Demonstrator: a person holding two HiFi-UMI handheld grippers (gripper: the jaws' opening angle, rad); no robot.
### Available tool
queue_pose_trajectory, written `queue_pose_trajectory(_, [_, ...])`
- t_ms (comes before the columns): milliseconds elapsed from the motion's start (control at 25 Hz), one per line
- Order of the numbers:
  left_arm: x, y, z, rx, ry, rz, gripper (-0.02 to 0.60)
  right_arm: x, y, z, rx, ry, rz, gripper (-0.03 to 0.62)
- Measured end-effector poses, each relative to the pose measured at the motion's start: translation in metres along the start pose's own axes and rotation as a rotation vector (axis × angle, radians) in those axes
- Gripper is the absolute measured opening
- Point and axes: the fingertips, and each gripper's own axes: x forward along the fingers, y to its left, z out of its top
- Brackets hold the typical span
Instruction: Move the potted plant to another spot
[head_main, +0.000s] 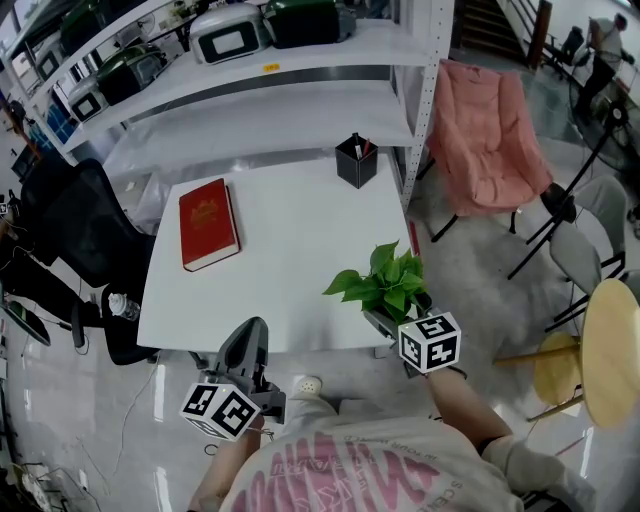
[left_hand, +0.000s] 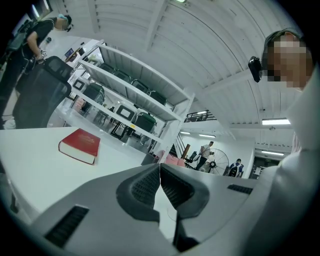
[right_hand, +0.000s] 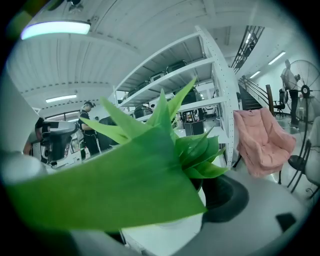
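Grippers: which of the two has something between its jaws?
The right gripper: its jaws hold the potted plant. The left gripper has its jaws together, empty.

We count one red book (head_main: 208, 224) toward the desk's (head_main: 300, 250) left edge, one black pen holder (head_main: 356, 160) at its far edge, and one potted plant (head_main: 385, 285) by its near right corner. We also count two grippers, the left gripper (head_main: 255, 330) and the right gripper (head_main: 390, 318), and one pink chair (head_main: 485, 140).

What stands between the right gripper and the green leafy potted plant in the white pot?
Nothing visible: the green leafy potted plant sits between the jaws of the right gripper. The red hardcover book and black square pen holder lie farther off.
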Motion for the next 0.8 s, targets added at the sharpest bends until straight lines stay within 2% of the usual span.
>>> queue_pose_trajectory(480, [0.003, -0.006, 0.007, -0.011, -0.001, -0.014, 0.025, -0.004, 0.006, 0.001, -0.046, 0.03, -0.003, 0.511])
queue_pose_trajectory(800, [-0.011, -0.008, -0.003, 0.0, -0.009, -0.01, 0.025, -0.01, 0.008, -0.012, -0.062, 0.014, -0.012, 0.512])
